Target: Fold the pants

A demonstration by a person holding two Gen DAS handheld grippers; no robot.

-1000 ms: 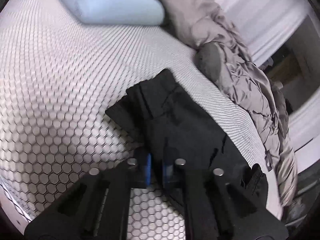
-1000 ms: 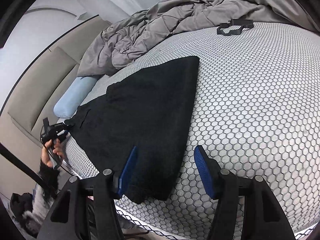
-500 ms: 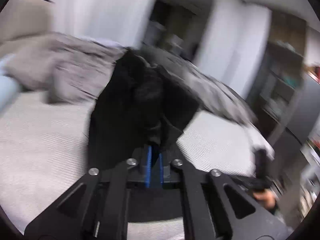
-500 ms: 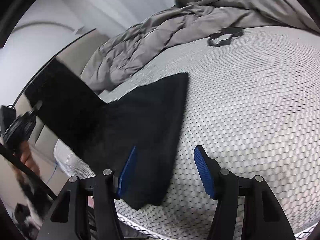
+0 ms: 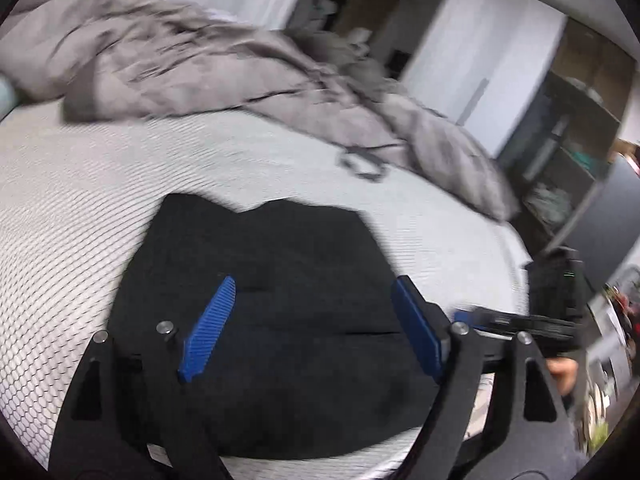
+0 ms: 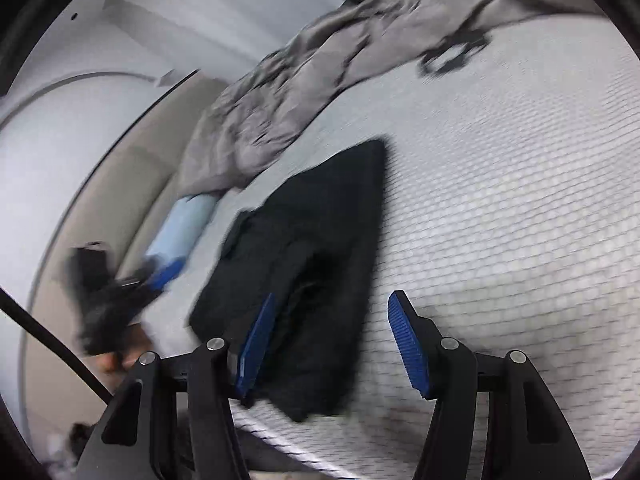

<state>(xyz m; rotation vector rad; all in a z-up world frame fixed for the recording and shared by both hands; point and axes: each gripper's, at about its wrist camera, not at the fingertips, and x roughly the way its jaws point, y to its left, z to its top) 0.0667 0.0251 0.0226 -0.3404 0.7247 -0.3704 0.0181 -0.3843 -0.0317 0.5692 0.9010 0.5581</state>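
Here the black pants [image 5: 276, 304] lie folded on the honeycomb-patterned mattress [image 5: 72, 200], near its front edge. The left gripper [image 5: 312, 324] hovers over them, jaws wide apart and empty. The right gripper [image 6: 328, 340], jaws also apart, holds nothing, with the pants at its 11 o'clock. A rumpled grey duvet [image 6: 304, 68] lies at 12 o'clock, well apart.

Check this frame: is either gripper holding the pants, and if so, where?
Nothing is held. The left gripper and right gripper both stand open above the folded black pants on the bed.
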